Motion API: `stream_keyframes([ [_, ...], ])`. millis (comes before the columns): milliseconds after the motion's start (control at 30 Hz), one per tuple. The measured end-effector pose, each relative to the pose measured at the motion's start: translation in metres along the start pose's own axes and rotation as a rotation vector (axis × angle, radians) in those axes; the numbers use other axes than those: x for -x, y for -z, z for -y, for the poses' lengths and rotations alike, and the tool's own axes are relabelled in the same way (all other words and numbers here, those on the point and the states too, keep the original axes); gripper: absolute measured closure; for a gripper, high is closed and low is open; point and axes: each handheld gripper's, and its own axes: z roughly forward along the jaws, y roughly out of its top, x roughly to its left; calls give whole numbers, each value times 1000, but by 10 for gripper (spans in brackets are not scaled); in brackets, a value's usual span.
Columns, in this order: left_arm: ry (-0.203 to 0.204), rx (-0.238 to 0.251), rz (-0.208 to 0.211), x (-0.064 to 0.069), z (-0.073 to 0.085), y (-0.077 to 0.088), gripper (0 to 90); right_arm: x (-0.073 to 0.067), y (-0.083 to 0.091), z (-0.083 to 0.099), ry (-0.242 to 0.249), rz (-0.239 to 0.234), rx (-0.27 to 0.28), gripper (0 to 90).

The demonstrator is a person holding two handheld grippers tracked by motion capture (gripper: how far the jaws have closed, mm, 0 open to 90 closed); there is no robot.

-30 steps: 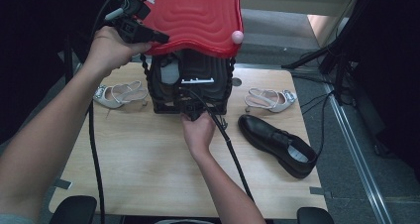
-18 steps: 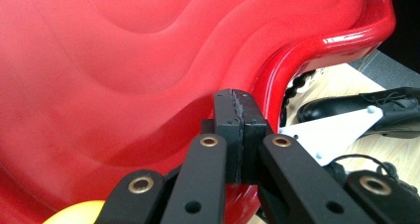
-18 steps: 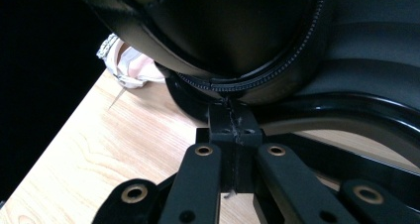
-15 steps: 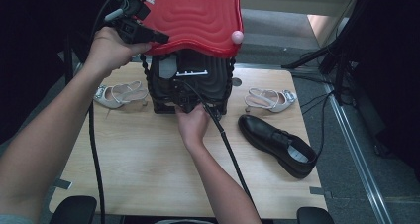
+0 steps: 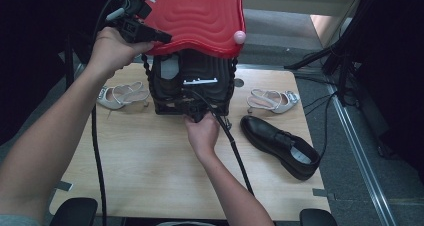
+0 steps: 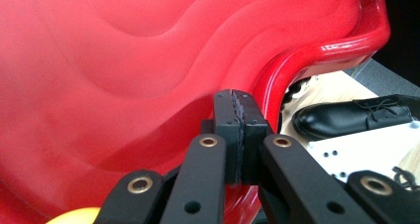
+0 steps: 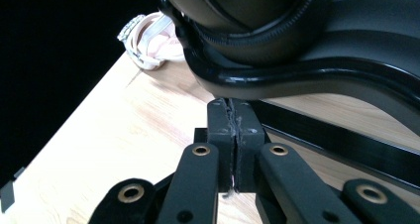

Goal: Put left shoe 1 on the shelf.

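A black case stands at the table's far middle with its wavy red lid raised. My left gripper is at the lid's left edge; in the left gripper view its pads are shut together against the red lid, with nothing between them. My right gripper is at the case's front bottom edge. Its pads are shut, empty, and sit just under the glossy black rim.
A black leather shoe lies right of the case. One white sandal lies left of the case and another to its right. A pink knob sits on the lid's corner. Bare wooden table lies in front.
The right hand shifted slightly left and away at the case's front, then came back. The case front rocked with it. The left hand and the lid stayed put.
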Motion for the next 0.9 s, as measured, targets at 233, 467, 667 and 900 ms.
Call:
stream_keyframes([
  [233, 0, -2, -5, 1, -1, 0, 900, 9, 7, 5, 26, -12, -4, 874],
  [467, 22, 7, 8, -1, -4, 2, 852, 17, 22, 22, 51, -13, -19, 859],
  [667, 28, 41, 40, 6, -7, 15, 786, 28, 44, 34, 52, -40, -41, 814],
  [900, 11, 44, 66, 17, 3, 37, 685, 39, 64, 44, 72, -109, -48, 731],
])
